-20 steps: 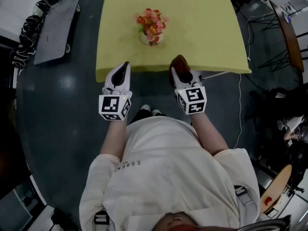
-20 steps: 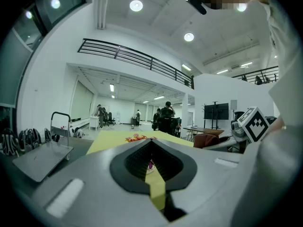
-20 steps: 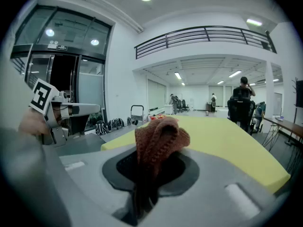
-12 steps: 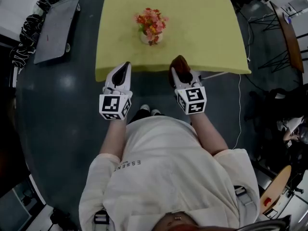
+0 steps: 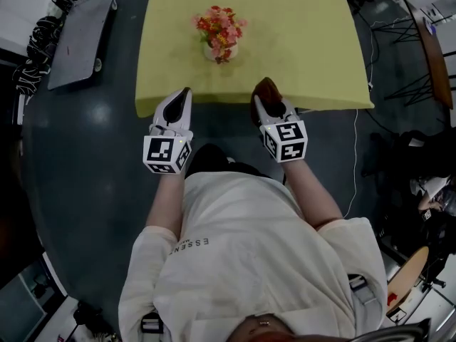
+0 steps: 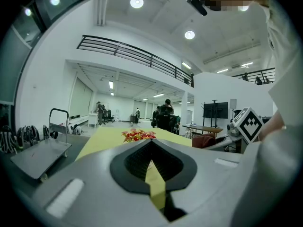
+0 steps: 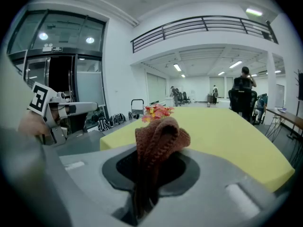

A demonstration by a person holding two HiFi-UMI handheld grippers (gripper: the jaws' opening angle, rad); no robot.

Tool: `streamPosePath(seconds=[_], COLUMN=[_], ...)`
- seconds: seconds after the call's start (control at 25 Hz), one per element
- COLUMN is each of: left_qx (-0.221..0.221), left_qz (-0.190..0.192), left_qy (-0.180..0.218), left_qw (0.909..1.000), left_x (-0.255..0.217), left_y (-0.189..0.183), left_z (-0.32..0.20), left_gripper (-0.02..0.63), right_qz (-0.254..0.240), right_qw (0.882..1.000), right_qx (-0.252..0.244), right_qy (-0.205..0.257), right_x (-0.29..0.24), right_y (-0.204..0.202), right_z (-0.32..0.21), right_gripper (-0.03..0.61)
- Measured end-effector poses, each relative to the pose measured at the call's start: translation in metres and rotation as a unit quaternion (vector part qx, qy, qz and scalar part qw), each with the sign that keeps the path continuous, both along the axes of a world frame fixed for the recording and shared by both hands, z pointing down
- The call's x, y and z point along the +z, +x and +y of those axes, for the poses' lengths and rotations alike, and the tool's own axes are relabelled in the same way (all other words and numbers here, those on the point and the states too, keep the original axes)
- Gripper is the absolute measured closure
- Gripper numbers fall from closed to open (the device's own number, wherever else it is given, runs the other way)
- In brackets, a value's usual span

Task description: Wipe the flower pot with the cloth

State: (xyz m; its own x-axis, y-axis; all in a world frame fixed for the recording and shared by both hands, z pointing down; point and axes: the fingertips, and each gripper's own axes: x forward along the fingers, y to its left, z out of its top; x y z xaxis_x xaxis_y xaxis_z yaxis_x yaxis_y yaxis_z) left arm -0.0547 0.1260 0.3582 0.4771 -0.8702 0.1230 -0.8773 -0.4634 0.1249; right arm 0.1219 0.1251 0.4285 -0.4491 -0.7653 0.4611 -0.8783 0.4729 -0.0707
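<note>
Through the head view I get only a pale sliver of the flower pot [image 5: 210,51] under its flowers [image 5: 218,28]; in both gripper views the pot is hidden altogether. The table [image 5: 306,41] runs off the far edge. The cloth [image 7: 158,134] vanishes down between the jaws of the right gripper [image 7: 150,174]. The far people [image 7: 245,86] are too small to make out.

Yellow table [image 5: 299,41] on dark grey floor [image 5: 85,155]. Flower pot [image 5: 216,51] stands upright on the table, left of table centre, set back from the table's front edge, orange-pink flowers in it.
</note>
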Motion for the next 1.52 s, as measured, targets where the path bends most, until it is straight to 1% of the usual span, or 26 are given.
streamPosePath(seconds=[0.24, 0.48, 0.64, 0.8, 0.92, 1.0, 1.2, 1.28, 1.4, 1.52], left_qx=[0.015, 0.058, 0.090, 0.132, 0.163, 0.179, 0.198, 0.201, 0.204, 0.199], left_qz=[-0.008, -0.012, -0.011, -0.015, -0.024, -0.032, -0.030, -0.038, -0.042, -0.038], left_qy=[-0.026, -0.066, -0.091, -0.121, -0.134, -0.140, -0.159, -0.168, -0.181, -0.183], left_qw=[0.9995, 0.9960, 0.9917, 0.9838, 0.9771, 0.9733, 0.9668, 0.9643, 0.9612, 0.9621], left_x=[0.026, 0.061, 0.084, 0.108, 0.120, 0.126, 0.132, 0.135, 0.140, 0.143], left_y=[-0.005, -0.006, -0.001, 0.012, 0.027, 0.036, 0.050, 0.053, 0.057, 0.056], left_z=[-0.031, -0.087, -0.129, -0.160, -0.171, -0.176, -0.189, -0.192, -0.192, -0.195], left_gripper=[0.597, 0.597, 0.597, 0.597, 0.597, 0.597, 0.597, 0.597, 0.597, 0.598], right_qz=[0.026, 0.046, 0.050, 0.048, 0.040, 0.032, 0.018, 0.017, 0.014, -0.002], right_qw=[0.998, 0.993, 0.991, 0.986, 0.979, 0.972, 0.948, 0.940, 0.934, 0.931], right_qx=[-0.030, -0.031, -0.041, -0.064, -0.094, -0.130, -0.244, -0.275, -0.288, -0.288], right_qy=[-0.053, -0.104, -0.119, -0.147, -0.177, -0.191, -0.203, -0.203, -0.213, -0.225], right_x=[0.031, 0.068, 0.086, 0.105, 0.116, 0.118, 0.120, 0.122, 0.126, 0.128], right_y=[-0.015, -0.026, -0.041, -0.058, -0.070, -0.082, -0.118, -0.129, -0.133, -0.131], right_z=[-0.031, -0.079, -0.109, -0.127, -0.128, -0.124, -0.110, -0.111, -0.118, -0.124], right_gripper=[0.518, 0.518, 0.518, 0.518, 0.517, 0.517, 0.517, 0.517, 0.517, 0.517])
